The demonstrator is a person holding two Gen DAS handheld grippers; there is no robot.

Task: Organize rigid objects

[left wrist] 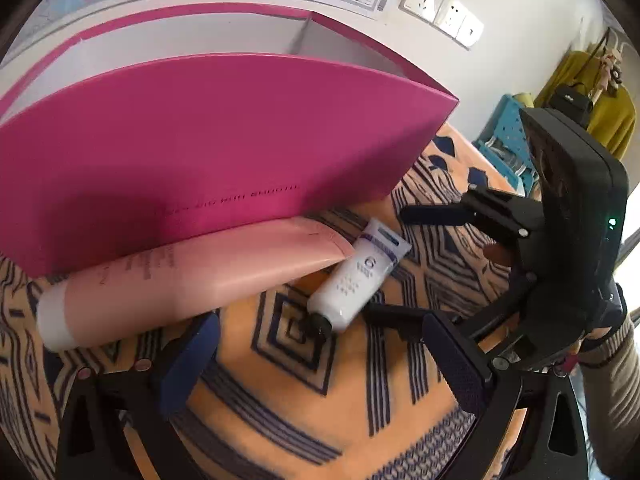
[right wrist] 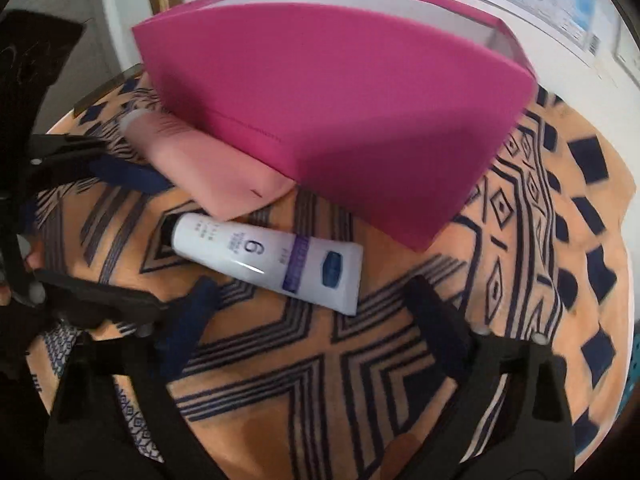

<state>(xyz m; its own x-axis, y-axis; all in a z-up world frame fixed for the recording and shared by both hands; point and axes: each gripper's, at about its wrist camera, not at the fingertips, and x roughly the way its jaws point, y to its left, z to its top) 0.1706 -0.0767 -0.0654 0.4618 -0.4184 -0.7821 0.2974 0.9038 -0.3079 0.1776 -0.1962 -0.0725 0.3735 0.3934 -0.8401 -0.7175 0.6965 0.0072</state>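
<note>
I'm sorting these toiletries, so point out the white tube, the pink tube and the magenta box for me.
white tube [right wrist: 256,256]: right wrist view, middle of its body.
pink tube [left wrist: 208,272]: left wrist view, middle of its body.
magenta box [right wrist: 340,120]: right wrist view, its front wall.

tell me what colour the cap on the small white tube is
Black; the cap on the small white tube shows best in the left wrist view.

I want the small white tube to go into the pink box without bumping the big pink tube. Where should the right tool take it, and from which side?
Grip the white tube across its round middle, coming down from above. It lies flat on the patterned cloth, its black cap near the pink tube, so a grip nearer the flat crimped end stays clearer. The right tool looks open wide enough.
</note>
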